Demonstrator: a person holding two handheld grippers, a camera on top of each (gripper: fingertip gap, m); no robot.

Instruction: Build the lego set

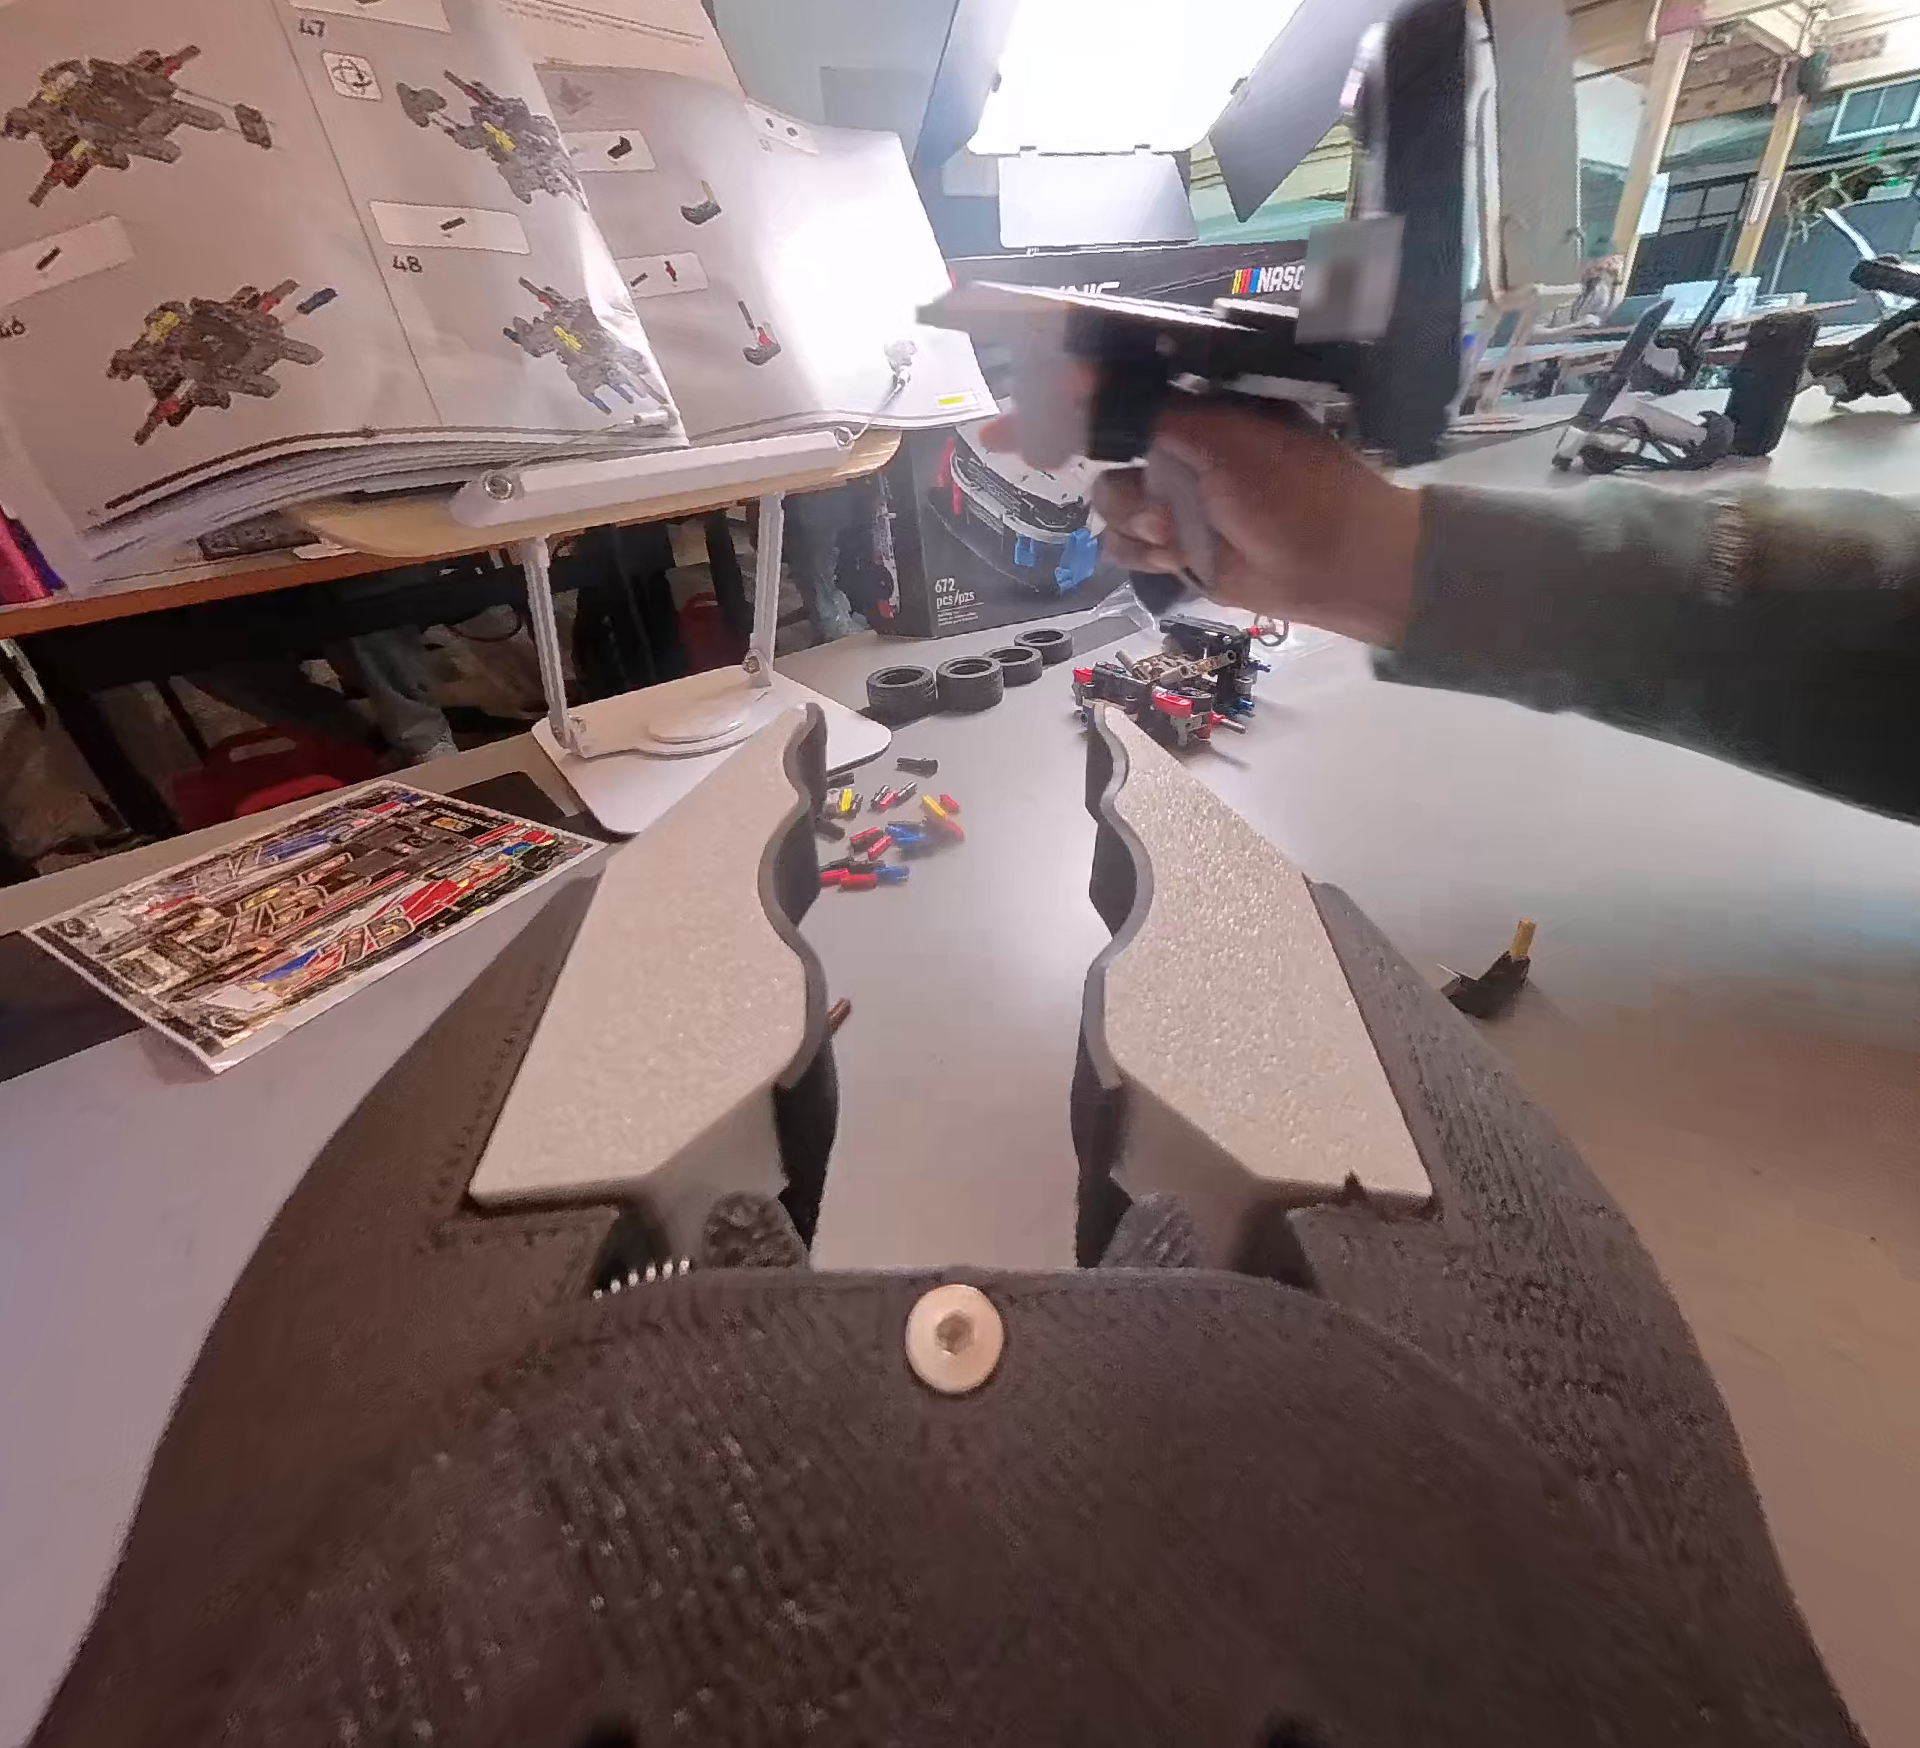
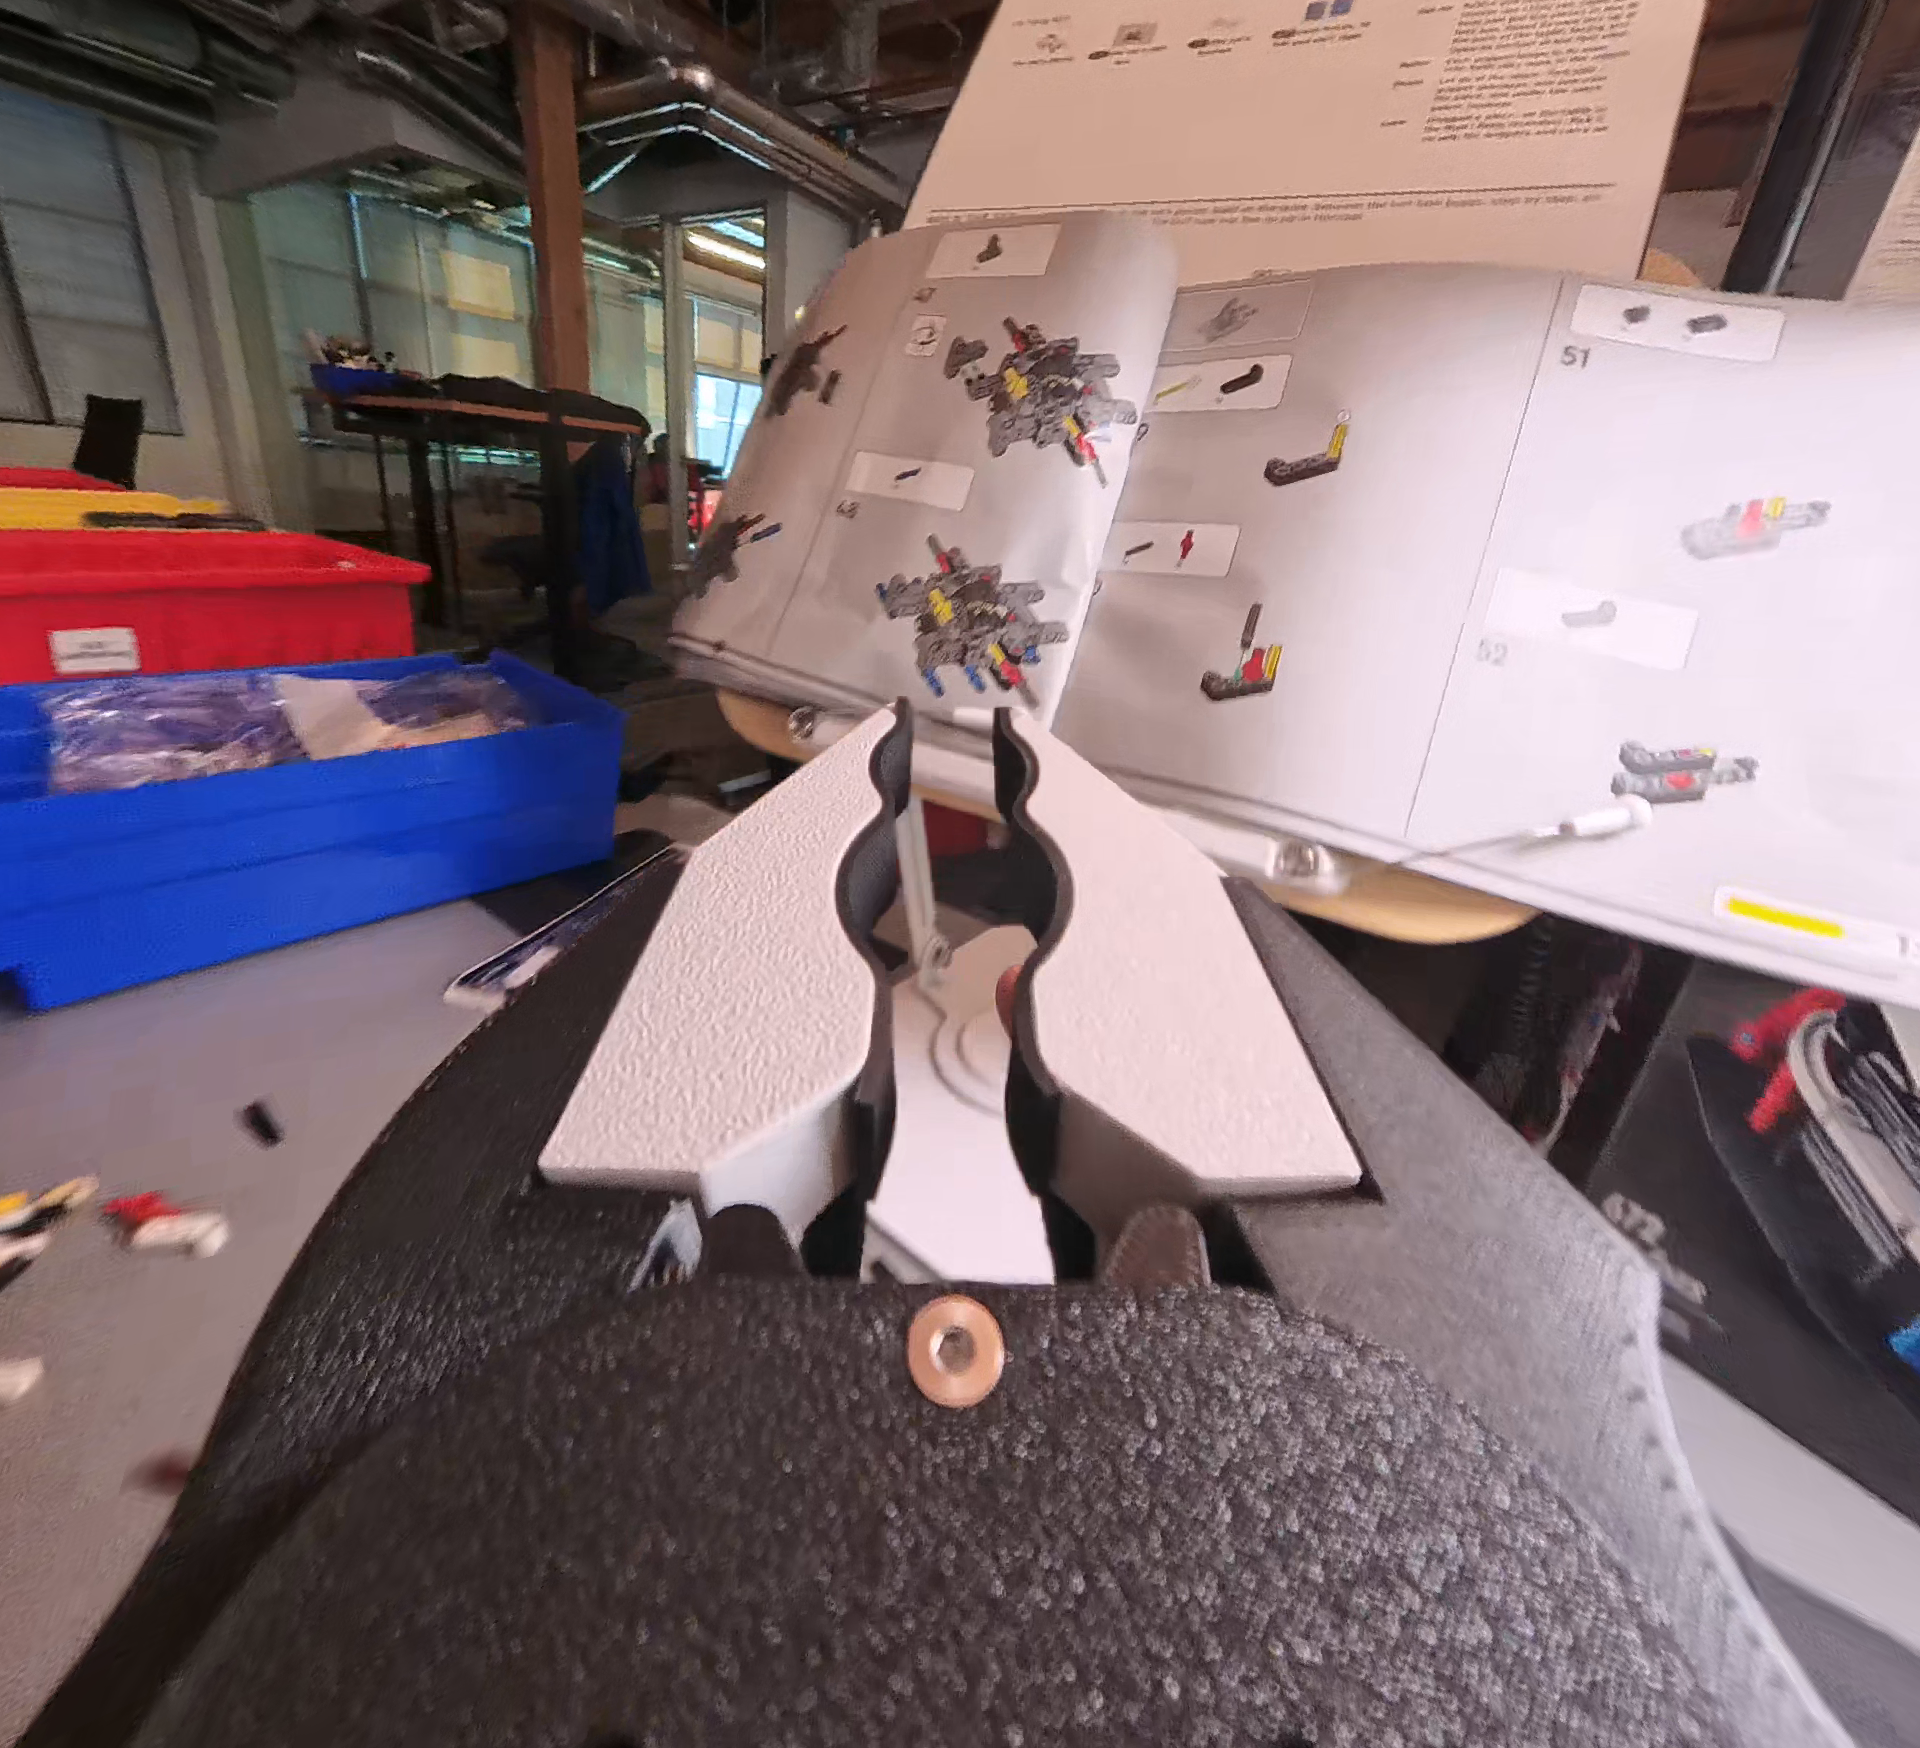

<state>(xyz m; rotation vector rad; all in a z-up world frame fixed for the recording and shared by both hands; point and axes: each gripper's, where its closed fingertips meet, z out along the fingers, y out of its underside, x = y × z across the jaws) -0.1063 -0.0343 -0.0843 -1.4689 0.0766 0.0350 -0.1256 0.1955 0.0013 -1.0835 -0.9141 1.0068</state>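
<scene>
My left gripper point(image 1: 956, 742) is open and empty, low over the grey table point(image 1: 1455, 815). Just beyond its fingertips lie several small red, blue, yellow and black pins point(image 1: 883, 831). A partly built black and grey model point(image 1: 1174, 680) stands past the right fingertip, with a row of black tyres point(image 1: 966, 675) to its left. A hand holds my right gripper point(image 1: 966, 316) in the air above the model, blurred. In the right wrist view my right gripper point(image 2: 951, 716) has a narrow gap between its fingers with nothing in it. It points at the open instruction booklet point(image 2: 1299, 555) on its stand.
The booklet stand's white base point(image 1: 717, 732) sits left of the pins. A sticker sheet point(image 1: 312, 909) lies at the left. A black piece with a yellow pin point(image 1: 1496, 971) lies at the right. The set's box point(image 1: 987, 545) stands behind. Blue point(image 2: 312, 815) and red point(image 2: 197, 602) bins stand at the left. My right fingertips sit around 25 centimeters from my left ones.
</scene>
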